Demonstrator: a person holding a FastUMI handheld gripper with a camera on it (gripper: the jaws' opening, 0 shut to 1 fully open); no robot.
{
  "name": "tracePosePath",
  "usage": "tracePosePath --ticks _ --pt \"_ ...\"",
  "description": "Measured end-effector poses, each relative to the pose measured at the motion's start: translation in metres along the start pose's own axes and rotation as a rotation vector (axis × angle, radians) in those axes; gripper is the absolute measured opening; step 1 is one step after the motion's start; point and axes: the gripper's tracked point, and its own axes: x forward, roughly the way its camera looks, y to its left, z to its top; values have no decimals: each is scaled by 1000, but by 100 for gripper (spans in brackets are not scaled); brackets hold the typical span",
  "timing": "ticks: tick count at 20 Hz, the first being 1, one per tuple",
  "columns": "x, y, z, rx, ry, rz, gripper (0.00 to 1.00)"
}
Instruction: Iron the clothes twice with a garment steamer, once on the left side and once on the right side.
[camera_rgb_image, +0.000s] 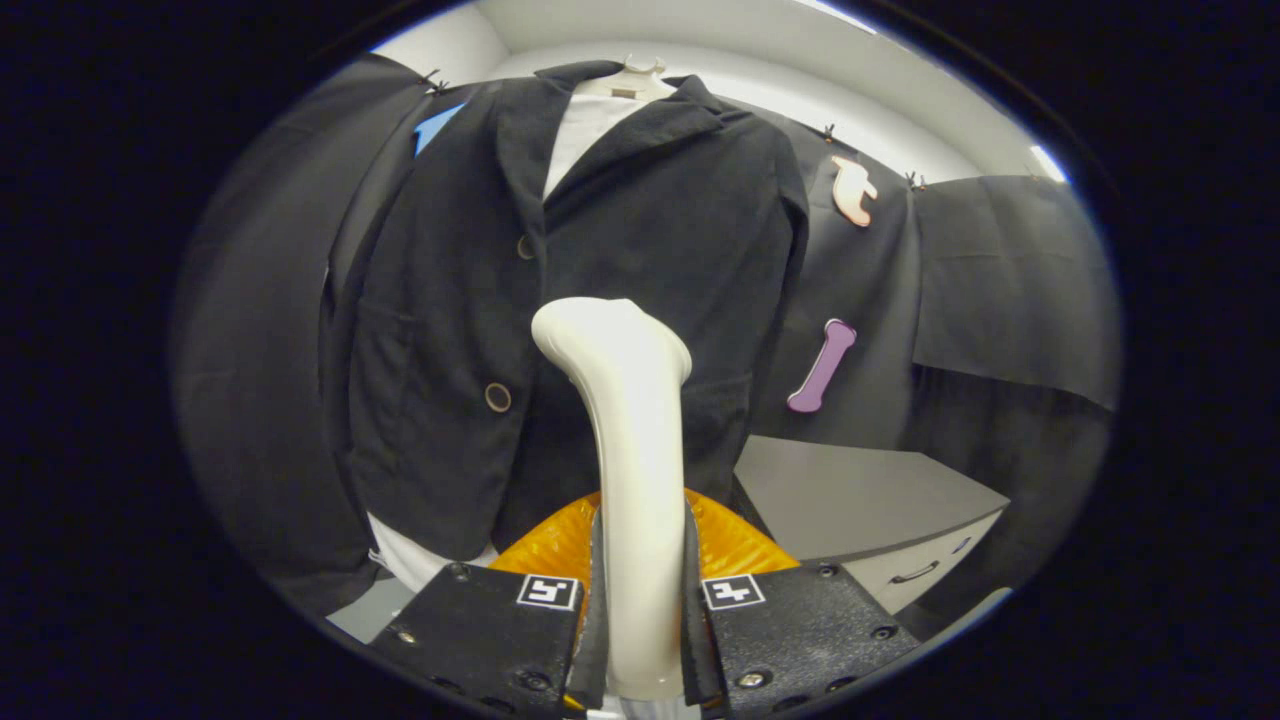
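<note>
Jaws clamp 1 steamer (625, 440), 1 jacket (590, 300) beyond, 2 buttons

White garment steamer (630, 420) stands upright, clamped between the jaws, before the hanging dark jacket (600, 300).

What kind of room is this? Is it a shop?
Probably not a shop: it looks like a small booth for practising ironing. A dark jacket hangs on a stand, black cloth covers the walls, and the gripper is shut on a white steamer.
</note>
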Motion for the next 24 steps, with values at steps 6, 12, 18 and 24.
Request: tracePosePath --ticks 6,12,18,24 --pt "1 9 -33 -49 6 -6 32" --pt "-2 22 -86 -85 82 6 32" --pt "-7 26 -146 -127 190 28 32" --pt "-15 30 -186 -149 271 76 32"
